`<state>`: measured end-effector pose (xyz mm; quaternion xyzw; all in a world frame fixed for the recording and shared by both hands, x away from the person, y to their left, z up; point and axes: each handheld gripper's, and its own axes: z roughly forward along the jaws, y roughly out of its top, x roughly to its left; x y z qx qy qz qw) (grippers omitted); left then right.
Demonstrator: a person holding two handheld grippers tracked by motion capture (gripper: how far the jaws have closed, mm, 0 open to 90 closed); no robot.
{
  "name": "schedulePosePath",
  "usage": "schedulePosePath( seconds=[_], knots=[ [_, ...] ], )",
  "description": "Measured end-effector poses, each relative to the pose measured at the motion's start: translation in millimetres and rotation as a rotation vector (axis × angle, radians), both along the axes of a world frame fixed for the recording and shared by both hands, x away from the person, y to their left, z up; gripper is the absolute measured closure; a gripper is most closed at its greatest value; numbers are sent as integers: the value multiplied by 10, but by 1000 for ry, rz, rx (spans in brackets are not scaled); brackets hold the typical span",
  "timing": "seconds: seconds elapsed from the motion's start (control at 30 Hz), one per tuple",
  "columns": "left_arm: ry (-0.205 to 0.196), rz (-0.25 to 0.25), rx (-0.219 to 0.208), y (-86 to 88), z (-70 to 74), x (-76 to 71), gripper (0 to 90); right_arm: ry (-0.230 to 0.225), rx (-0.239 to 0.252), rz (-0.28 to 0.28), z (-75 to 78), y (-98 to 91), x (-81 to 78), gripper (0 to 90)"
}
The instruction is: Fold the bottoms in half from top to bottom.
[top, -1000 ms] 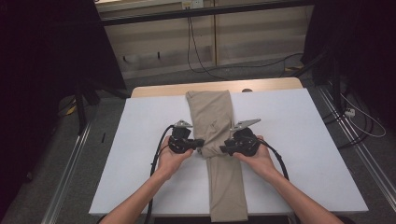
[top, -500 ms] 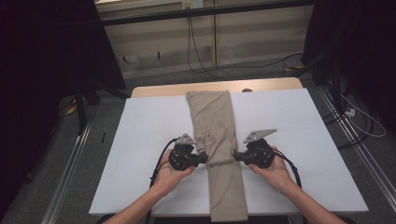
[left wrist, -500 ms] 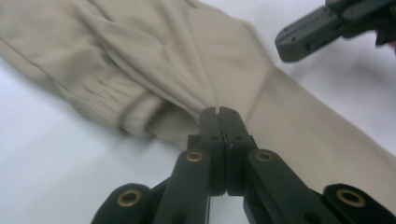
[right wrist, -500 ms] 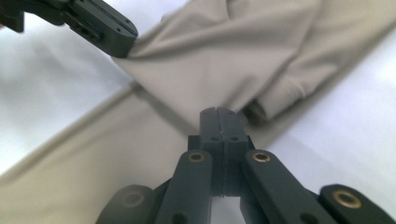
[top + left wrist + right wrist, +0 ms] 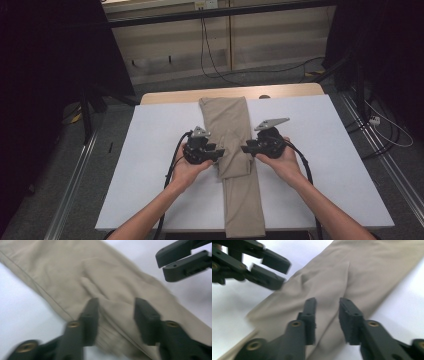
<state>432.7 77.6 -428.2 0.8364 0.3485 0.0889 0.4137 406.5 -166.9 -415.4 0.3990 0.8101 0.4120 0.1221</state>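
Both hands have moved back in toward the tan trousers (image 5: 235,150), and both sets of jaws have just been opening. The trousers lie folded down the middle of the white table (image 5: 150,165). They look soft, light and floppy, so the edges suit gripping best. At middle left, the left gripper (image 5: 219,153) stands half open over the cloth, holding nothing. At middle right, the right gripper (image 5: 246,148) is narrower, also holding nothing.

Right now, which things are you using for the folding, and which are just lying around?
Using: the tan trousers, the left gripper, the right gripper, both open, and the white table.
Lying around: the cables on the floor, the white plug.
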Motion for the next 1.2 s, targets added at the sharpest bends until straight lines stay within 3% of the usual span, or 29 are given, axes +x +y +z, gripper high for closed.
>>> schedulePosePath(
  seconds=[0.07,0.13,0.2,0.23,0.27,0.3,0.33,0.4,0.63,0.73,0.9,1.03,1.2],
  knots=[
    [22,-3,-8,-18,-59,74,474,16,6,-14,-47,67,127,592],
    [37,-4,-20,-37,-97,85,483,19,-20,-33,-121,129,211,548],
    [76,12,-26,-37,-110,81,582,33,-24,-30,-205,168,260,544],
    [90,-3,-31,-35,-110,69,623,38,-23,-21,-234,176,269,580],
    [88,-17,-37,-29,-106,55,749,51,-7,1,-255,170,268,764],
    [83,-23,-31,-20,-93,36,852,57,7,16,-260,163,260,859],
    [85,-27,-47,-10,-79,16,878,57,18,21,-253,156,235,900],
    [88,-36,-70,13,-42,-22,887,49,35,48,-205,143,166,900],
    [67,-98,-121,104,101,-365,889,26,79,116,-41,-25,-278,900],
    [44,-138,-109,127,130,-575,889,26,72,133,-34,-90,-466,900],
    [54,-201,-81,138,105,-906,889,40,70,147,-68,-219,-796,900],
    [74,-266,-80,129,78,-1121,889,40,73,168,-44,-268,-1044,900],
    [119,-335,-28,115,-33,-1334,878,82,41,199,-127,-279,-1298,900]
  ],
)
